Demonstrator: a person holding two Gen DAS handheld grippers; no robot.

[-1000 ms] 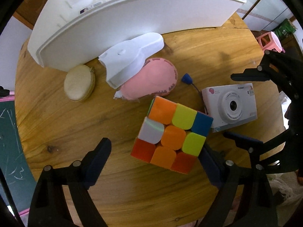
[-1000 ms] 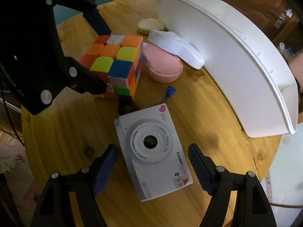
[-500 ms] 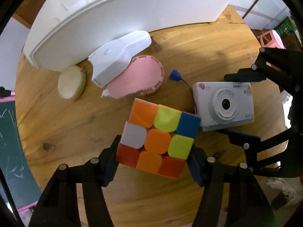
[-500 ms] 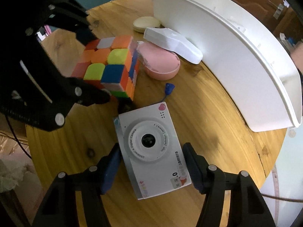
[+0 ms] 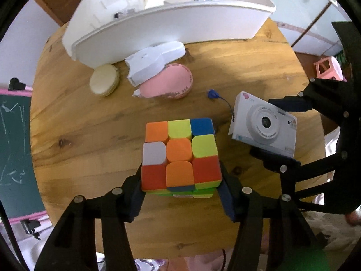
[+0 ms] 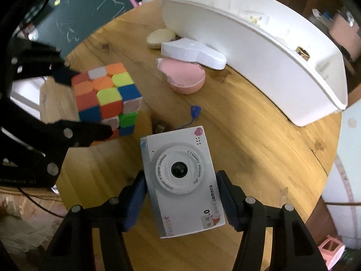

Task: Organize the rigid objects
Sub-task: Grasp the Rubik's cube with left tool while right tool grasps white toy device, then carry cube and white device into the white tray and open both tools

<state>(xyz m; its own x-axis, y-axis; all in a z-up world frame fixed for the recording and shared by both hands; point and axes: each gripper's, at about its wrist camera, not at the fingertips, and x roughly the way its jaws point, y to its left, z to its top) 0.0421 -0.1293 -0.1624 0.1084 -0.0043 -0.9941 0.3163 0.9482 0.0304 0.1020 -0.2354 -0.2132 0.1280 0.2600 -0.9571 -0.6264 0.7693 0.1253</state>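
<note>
My left gripper [image 5: 181, 194] is shut on a colourful puzzle cube [image 5: 180, 154] and holds it lifted above the round wooden table [image 5: 74, 135]. The cube also shows at the left of the right wrist view [image 6: 108, 99]. My right gripper [image 6: 181, 199] is shut on a white children's camera box [image 6: 180, 176] and holds it raised and tilted; the box shows at the right of the left wrist view [image 5: 264, 124]. A blue cord tab [image 6: 195, 110] hangs from the box.
A long white storage bin [image 5: 171, 27] stands at the table's far edge, with small items inside. In front of it lie a white flat case [image 5: 155, 62], a pink round case [image 5: 167, 83] and a cream round compact [image 5: 104, 83]. A pink stool [image 5: 327, 67] stands beyond the table.
Both grippers closed on their objects, the left on the cube and the right on the camera box. Both objects have since been lifted off the table, and the camera box has tilted.
</note>
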